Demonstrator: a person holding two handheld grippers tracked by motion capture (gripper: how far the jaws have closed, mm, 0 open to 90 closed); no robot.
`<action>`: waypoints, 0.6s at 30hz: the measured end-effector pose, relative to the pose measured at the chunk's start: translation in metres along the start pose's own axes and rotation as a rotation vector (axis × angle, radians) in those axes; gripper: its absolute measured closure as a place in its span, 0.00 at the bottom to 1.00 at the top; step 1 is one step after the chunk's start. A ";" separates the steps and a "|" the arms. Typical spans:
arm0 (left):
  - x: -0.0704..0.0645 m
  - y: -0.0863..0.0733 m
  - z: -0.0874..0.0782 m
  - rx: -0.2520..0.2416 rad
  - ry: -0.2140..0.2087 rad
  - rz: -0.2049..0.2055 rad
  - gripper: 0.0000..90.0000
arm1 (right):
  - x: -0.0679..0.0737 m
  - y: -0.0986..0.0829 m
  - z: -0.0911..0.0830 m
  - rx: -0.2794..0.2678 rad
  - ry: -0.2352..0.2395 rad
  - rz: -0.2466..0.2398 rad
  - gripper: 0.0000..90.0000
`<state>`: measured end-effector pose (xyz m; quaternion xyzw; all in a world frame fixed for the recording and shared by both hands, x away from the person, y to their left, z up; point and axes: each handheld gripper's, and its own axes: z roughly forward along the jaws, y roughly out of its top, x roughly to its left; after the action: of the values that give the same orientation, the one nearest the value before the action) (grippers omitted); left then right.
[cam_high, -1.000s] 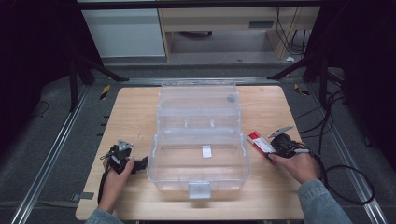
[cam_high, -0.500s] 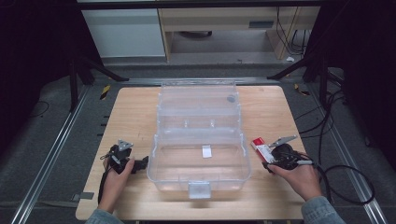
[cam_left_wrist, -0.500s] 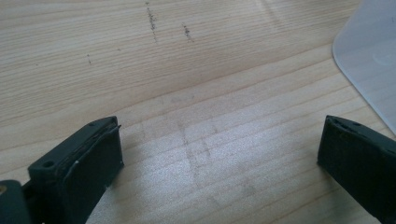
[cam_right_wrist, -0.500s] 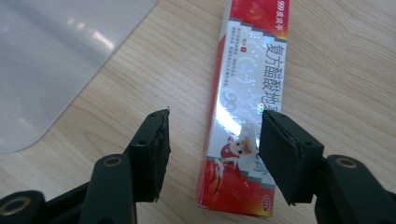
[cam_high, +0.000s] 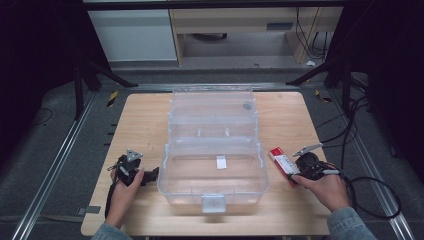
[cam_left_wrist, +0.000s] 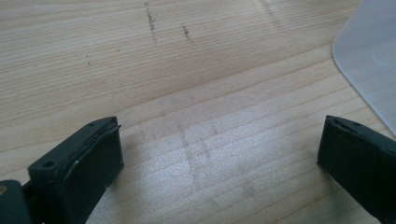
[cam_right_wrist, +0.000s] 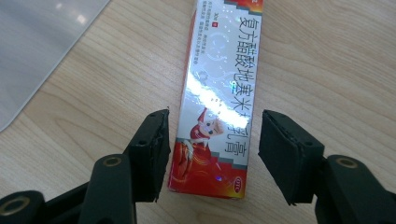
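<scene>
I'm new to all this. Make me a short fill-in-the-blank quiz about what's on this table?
1. The clear plastic box in the middle of the table has its lid ____.
2. The right gripper has its jaws on either side of a red and silver ____.
3. The left gripper has nothing but bare ____ between its jaws.

Missing words: open; carton; wood

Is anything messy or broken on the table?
Nothing looks broken or spilled. The clear box sits open and straight. The red carton lies flat outside it, between the open right tongs. The left tongs are open over bare wood.
</scene>
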<state>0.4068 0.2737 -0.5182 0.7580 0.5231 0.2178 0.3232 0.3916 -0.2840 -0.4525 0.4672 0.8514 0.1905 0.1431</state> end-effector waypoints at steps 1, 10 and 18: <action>0.000 0.000 0.000 0.000 0.000 0.000 0.00 | 0.000 0.001 0.003 0.014 0.002 0.003 0.49; 0.000 0.000 0.000 0.000 -0.001 0.002 0.00 | -0.002 0.001 0.012 0.071 0.013 0.026 0.51; 0.000 0.000 0.000 0.000 -0.001 0.003 0.00 | -0.002 -0.001 0.013 0.089 0.019 0.036 0.53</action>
<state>0.4071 0.2737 -0.5182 0.7589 0.5219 0.2176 0.3230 0.3973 -0.2838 -0.4641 0.4865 0.8519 0.1592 0.1107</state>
